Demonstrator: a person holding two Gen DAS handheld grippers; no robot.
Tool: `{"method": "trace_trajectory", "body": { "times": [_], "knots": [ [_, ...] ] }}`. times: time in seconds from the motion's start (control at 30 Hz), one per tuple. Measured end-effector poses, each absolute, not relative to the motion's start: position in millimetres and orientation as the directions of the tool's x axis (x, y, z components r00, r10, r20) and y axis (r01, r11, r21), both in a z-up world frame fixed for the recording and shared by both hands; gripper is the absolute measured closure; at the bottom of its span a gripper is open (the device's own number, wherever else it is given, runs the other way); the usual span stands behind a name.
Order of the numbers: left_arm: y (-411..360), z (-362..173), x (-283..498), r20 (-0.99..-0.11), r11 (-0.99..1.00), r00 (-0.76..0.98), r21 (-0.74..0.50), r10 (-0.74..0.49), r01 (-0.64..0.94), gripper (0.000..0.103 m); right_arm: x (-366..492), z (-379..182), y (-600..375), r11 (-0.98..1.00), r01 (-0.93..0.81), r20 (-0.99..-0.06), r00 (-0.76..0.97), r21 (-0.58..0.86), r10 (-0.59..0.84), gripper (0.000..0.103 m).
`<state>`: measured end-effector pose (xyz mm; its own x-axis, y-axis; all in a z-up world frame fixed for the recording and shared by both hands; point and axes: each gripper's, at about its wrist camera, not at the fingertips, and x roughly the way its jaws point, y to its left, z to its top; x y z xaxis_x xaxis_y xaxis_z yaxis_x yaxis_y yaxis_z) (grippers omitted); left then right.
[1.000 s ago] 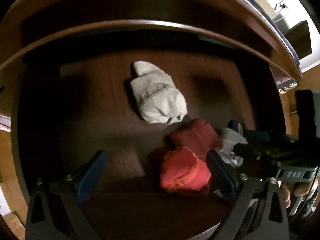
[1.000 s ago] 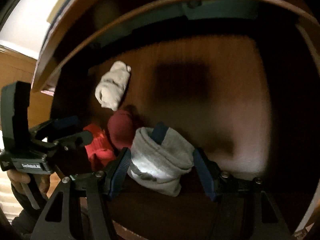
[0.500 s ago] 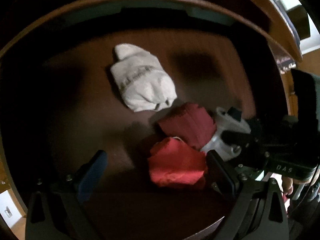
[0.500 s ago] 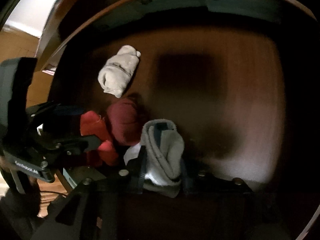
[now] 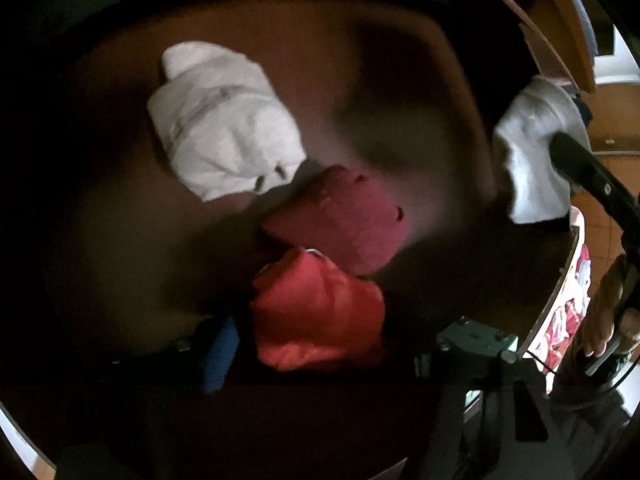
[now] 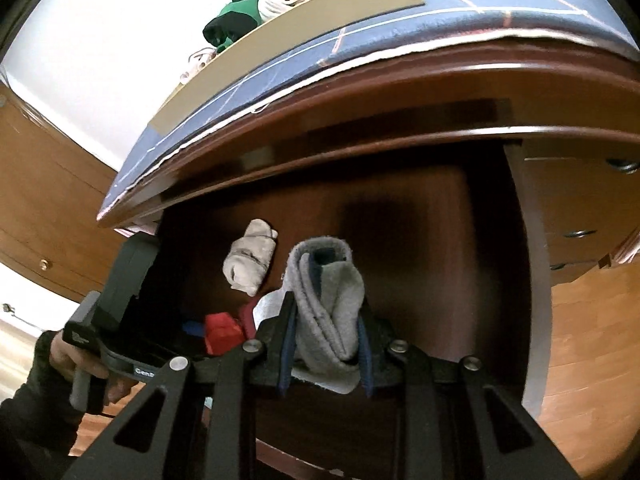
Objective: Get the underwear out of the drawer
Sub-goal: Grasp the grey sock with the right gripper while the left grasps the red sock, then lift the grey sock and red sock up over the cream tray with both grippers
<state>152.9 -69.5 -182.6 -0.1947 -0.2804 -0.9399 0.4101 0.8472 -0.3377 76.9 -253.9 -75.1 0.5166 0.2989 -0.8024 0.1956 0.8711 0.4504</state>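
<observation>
Your right gripper (image 6: 326,344) has its fingers clamped on a grey piece (image 6: 328,304) lifted above the drawer (image 6: 496,248), while your left gripper's (image 5: 316,344) fingers close round the red piece (image 5: 316,312) inside, beside the maroon (image 5: 344,216) and white (image 5: 224,120) pieces.

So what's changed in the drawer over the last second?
The right gripper shut on the grey underwear and lifted it up and back out of the drawer. The left gripper moved in around the bright red piece. The dark red piece and white bundle stayed put.
</observation>
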Motion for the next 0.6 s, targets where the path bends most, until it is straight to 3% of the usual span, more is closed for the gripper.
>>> {"method": "trace_trajectory", "body": {
  "times": [0.07,0.17,0.37,0.6],
  "knots": [
    [-72.2,-183.2,152.6,-0.919,0.823,-0.216,-0.392,-0.330,0.412,0.057,78.3,-75.9,-260.4,0.858,0.202,-0.789,0.530,0.472,0.310,0.075],
    [-69.2,-174.8,151.8,-0.932,0.825,-0.122,-0.360,-0.342,0.436,0.064,71.6,-71.0,-265.3,0.842,0.210,-0.769,0.556,0.496,0.315,0.075],
    [-43.8,-143.2,149.2,-0.909,0.840,0.072,-0.346,-0.410,0.418,0.067,62.2,-62.1,-269.1,0.828,0.224,-0.732,0.619,0.513,0.286,0.075],
    [-28.3,-106.2,134.9,-0.857,0.874,0.332,-0.239,-0.394,0.422,0.067,57.0,-55.8,-264.7,0.822,0.254,-0.703,0.674,0.510,0.227,0.075]
  ]
}}
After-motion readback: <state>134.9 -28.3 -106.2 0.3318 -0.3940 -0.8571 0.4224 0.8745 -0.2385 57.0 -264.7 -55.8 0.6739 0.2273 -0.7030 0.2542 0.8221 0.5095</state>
